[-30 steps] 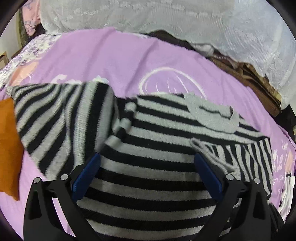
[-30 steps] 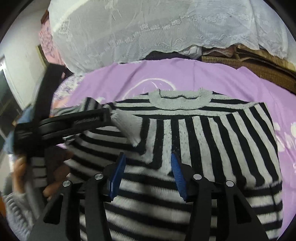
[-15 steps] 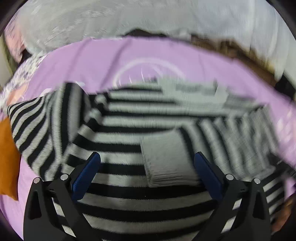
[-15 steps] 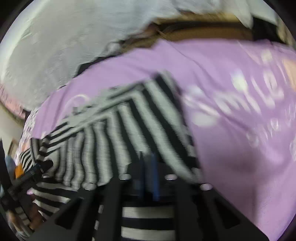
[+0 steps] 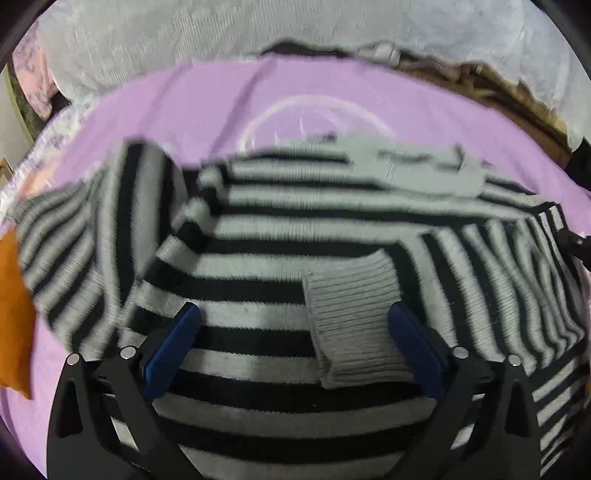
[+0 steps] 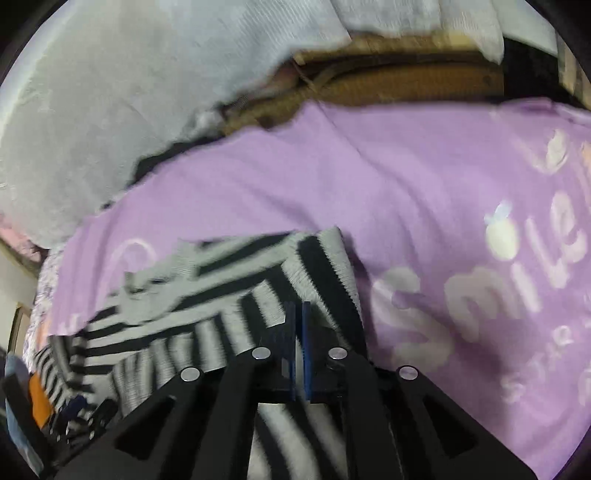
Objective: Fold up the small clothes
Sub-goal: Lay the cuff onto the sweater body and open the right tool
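Note:
A black and grey striped sweater (image 5: 280, 236) lies on the purple bedsheet (image 5: 221, 107), collar away from me. Its right sleeve is folded across the body, with the grey ribbed cuff (image 5: 351, 317) between my left gripper's fingers. My left gripper (image 5: 295, 332) is open and hovers just above the sweater's body, holding nothing. In the right wrist view the sweater (image 6: 207, 295) lies to the left and my right gripper (image 6: 297, 325) is shut at the sweater's right edge; the frames do not show cloth between its pads.
An orange cloth (image 5: 13, 317) lies at the left edge of the bed. A white lace cover (image 5: 258, 33) and a brown woven mat (image 6: 388, 85) lie behind the bedsheet. The sheet (image 6: 480, 240) to the right of the sweater carries white lettering.
The right gripper has shut and swung from the sweater's middle to its right edge. The sleeve cuff now lies flat on the body. The left gripper stays open and has shifted right.

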`<state>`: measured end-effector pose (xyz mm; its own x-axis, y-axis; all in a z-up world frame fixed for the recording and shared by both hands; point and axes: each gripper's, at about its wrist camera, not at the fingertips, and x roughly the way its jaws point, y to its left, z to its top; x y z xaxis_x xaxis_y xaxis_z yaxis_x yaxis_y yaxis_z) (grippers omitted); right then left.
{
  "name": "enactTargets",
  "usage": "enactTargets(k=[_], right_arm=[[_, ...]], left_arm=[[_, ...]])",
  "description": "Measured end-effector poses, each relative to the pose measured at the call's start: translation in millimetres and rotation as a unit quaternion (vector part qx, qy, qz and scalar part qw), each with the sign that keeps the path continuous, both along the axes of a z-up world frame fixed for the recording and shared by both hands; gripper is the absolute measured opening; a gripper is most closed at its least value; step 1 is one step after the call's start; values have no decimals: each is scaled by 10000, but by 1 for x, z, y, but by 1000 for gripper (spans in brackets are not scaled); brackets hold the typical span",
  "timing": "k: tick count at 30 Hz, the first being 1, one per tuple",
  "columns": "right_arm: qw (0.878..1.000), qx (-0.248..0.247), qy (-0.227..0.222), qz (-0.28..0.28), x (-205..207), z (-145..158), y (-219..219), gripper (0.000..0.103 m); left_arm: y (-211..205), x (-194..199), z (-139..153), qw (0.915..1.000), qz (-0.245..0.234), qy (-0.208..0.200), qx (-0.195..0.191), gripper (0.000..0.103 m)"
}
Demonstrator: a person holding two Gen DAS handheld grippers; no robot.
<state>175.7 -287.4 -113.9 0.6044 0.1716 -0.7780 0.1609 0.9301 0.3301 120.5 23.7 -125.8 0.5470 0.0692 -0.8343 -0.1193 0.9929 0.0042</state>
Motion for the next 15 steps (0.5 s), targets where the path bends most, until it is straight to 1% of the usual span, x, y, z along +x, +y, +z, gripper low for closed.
enactTargets(k=[1,2,3,4,5,6,7,8,9,10,11,12,13,14,15], right_arm=[[9999,113,72,-14,2,-9,-2,0],[9997,244,25,-30,1,-12,-6,0],[9996,283,-21,-45,-3,-10,-7,0],[9996,287,-35,-64,-8,-6,-8,0],[9995,289,-86,-55,-18,1,-6,6],[9995,263,-172,-7,-30,8,-3,6],[9993,218,-293,84,-41,15,1,6],[9984,125,-482,263,-60,24,7,9],[9978,69,-551,349,-71,28,13,13],[9973,-1,-576,464,-85,28,18,27],[9972,-56,-541,518,-93,24,22,37],[9975,-135,-411,557,-102,12,26,37],[9978,-160,-314,569,-104,2,28,36],[9976,-177,-336,576,-108,-6,29,35],[9966,-271,-543,549,-114,-8,30,35]], left_arm=[[1,0,1,10000,-1,-29,-36,99],[1,2,2,10000,-12,-17,-47,99],[2,2,2,10000,-16,-13,-57,99],[3,1,3,10000,-8,-10,-69,99],[5,-1,7,9999,4,-19,-121,99],[4,-7,11,9998,-14,-59,-210,99],[6,-9,17,9995,-39,-126,-303,99],[6,-11,22,9991,-78,-210,-358,99],[4,-12,22,9991,-106,-221,-337,99],[3,-12,21,9993,-140,-190,-285,99],[1,-10,16,9997,-147,-94,-198,99],[-1,-8,7,9998,-113,74,-130,99],[-1,-8,2,9997,-92,155,-135,99],[1,-10,3,9998,-74,110,-169,99],[3,-11,7,9997,-68,115,-220,99]])
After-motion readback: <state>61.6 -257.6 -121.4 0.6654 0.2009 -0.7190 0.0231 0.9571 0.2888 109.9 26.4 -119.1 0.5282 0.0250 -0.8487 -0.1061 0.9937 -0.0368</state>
